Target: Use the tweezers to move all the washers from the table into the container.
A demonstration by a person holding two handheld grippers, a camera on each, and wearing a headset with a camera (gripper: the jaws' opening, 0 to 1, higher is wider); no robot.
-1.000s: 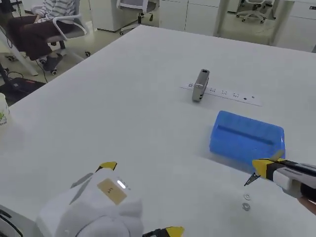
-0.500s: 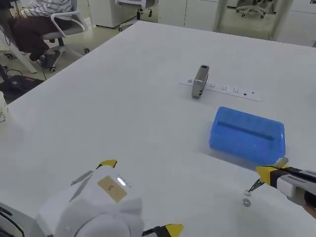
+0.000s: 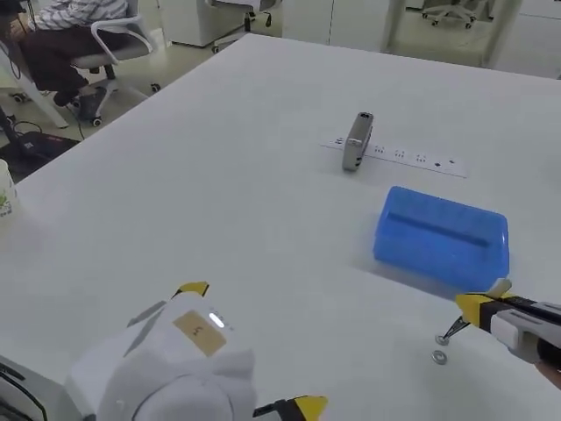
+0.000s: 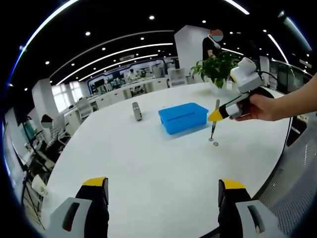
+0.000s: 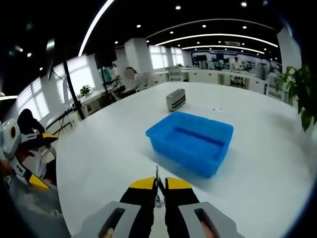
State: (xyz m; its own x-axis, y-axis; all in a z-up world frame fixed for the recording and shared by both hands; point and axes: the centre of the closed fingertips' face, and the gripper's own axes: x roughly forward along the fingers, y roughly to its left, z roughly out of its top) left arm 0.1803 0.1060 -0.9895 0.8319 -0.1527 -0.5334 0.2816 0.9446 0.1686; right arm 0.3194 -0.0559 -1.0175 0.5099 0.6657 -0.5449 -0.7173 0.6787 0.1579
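My right gripper (image 3: pixel 480 309) is shut on slim metal tweezers (image 3: pixel 452 331) at the right edge of the table, its jaws (image 5: pixel 157 186) pressed together around them. The tweezers point down at the table just above a small metal washer (image 3: pixel 438 356). From the left gripper view the tweezers (image 4: pixel 214 119) stand over the washers (image 4: pixel 213 143). Just behind sits the blue container (image 3: pixel 441 237), seen open-topped (image 5: pixel 190 140) ahead of the right jaws. My left gripper (image 3: pixel 249 347) rests open near the front left, with nothing between its jaws (image 4: pixel 163 198).
A grey box-shaped device (image 3: pixel 357 140) stands behind the container on a flat white power strip (image 3: pixel 412 159). A person sits on an office chair (image 3: pixel 105 48) beyond the table's far left corner. A plant (image 4: pixel 218 67) stands at the far side.
The tip of the tweezers has come down closer to the washers, and the right gripper has dropped slightly with it. The left gripper has stayed put; the head camera shifted a little.
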